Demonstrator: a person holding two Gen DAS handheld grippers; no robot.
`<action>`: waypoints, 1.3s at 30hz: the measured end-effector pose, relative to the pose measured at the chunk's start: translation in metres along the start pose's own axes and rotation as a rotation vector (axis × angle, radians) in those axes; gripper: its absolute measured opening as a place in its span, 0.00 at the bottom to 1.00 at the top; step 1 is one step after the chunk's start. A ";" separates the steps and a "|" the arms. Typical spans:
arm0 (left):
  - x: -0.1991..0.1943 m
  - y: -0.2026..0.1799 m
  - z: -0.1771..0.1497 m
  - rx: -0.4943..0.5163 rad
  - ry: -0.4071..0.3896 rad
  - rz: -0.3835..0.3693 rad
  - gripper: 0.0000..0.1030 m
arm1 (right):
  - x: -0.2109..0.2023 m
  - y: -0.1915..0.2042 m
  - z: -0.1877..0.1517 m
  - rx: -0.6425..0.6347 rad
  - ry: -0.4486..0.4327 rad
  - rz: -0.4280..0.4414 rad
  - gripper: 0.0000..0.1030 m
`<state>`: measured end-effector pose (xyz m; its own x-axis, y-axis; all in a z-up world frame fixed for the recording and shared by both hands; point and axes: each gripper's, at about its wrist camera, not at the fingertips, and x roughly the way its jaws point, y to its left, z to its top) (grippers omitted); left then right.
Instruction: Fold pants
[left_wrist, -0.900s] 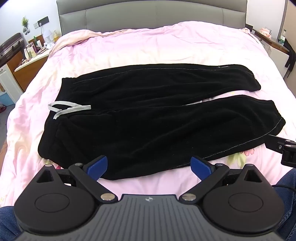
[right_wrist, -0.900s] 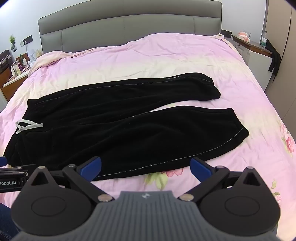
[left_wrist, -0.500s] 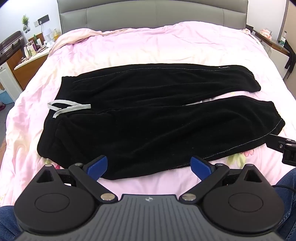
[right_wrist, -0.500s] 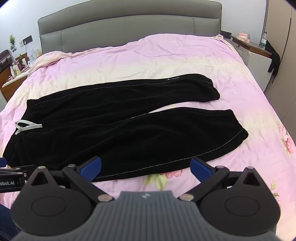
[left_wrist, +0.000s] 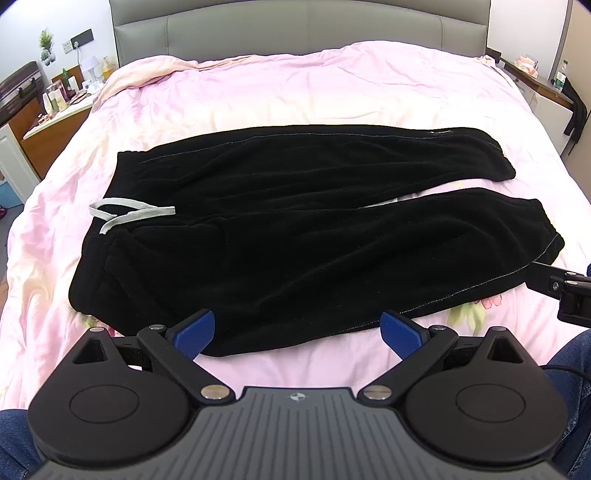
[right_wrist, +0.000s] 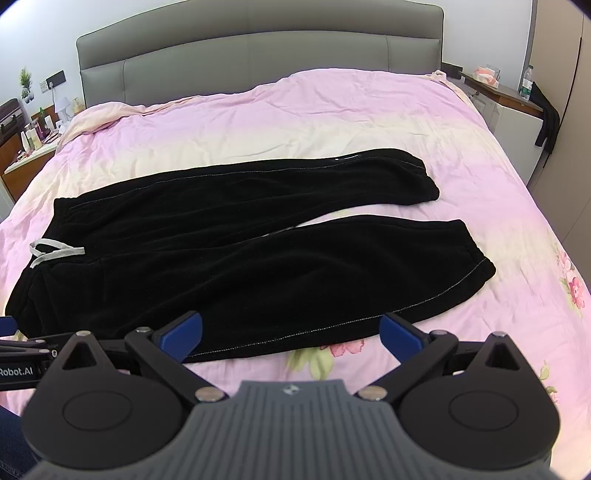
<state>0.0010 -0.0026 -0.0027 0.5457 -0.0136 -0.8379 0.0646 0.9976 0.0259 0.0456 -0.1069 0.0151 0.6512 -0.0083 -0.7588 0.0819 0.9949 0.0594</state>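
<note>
Black sweatpants (left_wrist: 295, 236) flat on a pink bed (left_wrist: 295, 92), left gripper (left_wrist: 297, 332) and right gripper (right_wrist: 291, 332) jaws wide apart, empty, "Robot.AI" on left gripper's side

Both wrist views – tilted down from bed foot, sharing pants (left_wrist: 295, 229) – headboard (right_wrist: 258, 62) beyond.

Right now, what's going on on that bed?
A person holds a claw in each hand over black pants spread flat on the pink bedspread, waistband to the left. The left claw and right claw are both open and empty at the near edge. No fold is made yet.
</note>
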 end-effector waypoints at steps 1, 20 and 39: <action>0.000 0.000 0.000 0.000 0.001 0.000 1.00 | 0.000 0.000 0.000 -0.001 0.001 0.000 0.95; 0.001 0.001 -0.003 -0.001 0.006 -0.009 1.00 | 0.001 0.000 -0.002 -0.001 0.002 -0.002 0.95; 0.003 0.002 -0.006 -0.004 0.008 -0.011 1.00 | 0.002 0.001 -0.003 -0.003 0.002 -0.004 0.95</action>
<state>-0.0029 -0.0001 -0.0083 0.5382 -0.0238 -0.8425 0.0667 0.9977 0.0144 0.0449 -0.1056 0.0118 0.6493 -0.0122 -0.7605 0.0825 0.9951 0.0545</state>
